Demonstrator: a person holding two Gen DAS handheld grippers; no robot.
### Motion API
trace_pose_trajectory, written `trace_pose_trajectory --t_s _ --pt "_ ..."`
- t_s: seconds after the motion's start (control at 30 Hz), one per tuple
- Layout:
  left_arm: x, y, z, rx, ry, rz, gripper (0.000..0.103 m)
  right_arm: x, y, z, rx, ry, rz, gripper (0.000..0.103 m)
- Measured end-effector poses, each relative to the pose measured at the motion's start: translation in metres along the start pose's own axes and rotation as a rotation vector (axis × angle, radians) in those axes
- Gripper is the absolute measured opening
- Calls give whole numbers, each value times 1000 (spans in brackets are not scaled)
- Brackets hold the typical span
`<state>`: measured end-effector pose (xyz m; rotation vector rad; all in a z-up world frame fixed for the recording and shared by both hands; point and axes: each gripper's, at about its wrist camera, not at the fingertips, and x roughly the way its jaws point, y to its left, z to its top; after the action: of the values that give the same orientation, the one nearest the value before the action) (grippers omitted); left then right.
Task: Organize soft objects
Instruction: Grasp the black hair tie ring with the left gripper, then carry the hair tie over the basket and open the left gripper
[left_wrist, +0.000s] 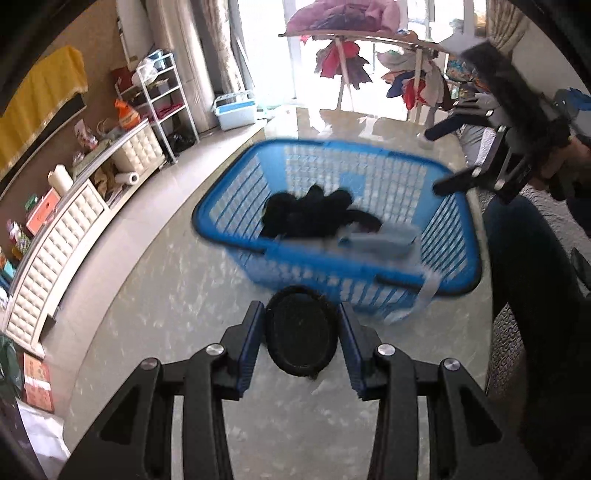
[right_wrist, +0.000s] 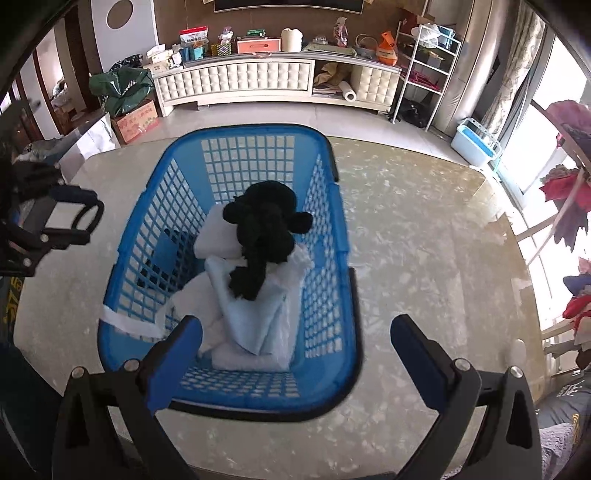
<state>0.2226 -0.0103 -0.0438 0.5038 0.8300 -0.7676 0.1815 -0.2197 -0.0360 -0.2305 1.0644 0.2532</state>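
A blue plastic laundry basket (left_wrist: 236, 192) (right_wrist: 332, 295) stands on a pale marble table (left_wrist: 155, 325) (right_wrist: 424, 229). In it lie a black plush toy (left_wrist: 310, 216) (right_wrist: 264, 232) and folded white and pale blue cloths (right_wrist: 258, 321) (left_wrist: 384, 238); one white strip hangs over the rim. My left gripper (left_wrist: 301, 334) is shut on a black oval pad (left_wrist: 301, 330), held in front of the basket's near wall. It shows at the left of the right wrist view (right_wrist: 85, 221). My right gripper (right_wrist: 295, 332) is open and empty above the basket's near end. It also shows in the left wrist view (left_wrist: 432, 162).
A white tufted TV cabinet (right_wrist: 258, 79) with clutter lines the far wall, with a white wire shelf (right_wrist: 424, 70) beside it. A pale blue box (right_wrist: 476, 142) sits on the floor by the window. A clothes rack (left_wrist: 354, 55) stands beyond the table.
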Motion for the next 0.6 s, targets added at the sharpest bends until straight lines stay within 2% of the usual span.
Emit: trace_pose_trajectory --t_s 0.3,0.6 --pt "8 -23 54 53 -14 4 38 4 -12 -8 19 -12 34 103" --pt "58 -28 77 88 57 -10 38 13 -24 -10 22 -15 54 103"
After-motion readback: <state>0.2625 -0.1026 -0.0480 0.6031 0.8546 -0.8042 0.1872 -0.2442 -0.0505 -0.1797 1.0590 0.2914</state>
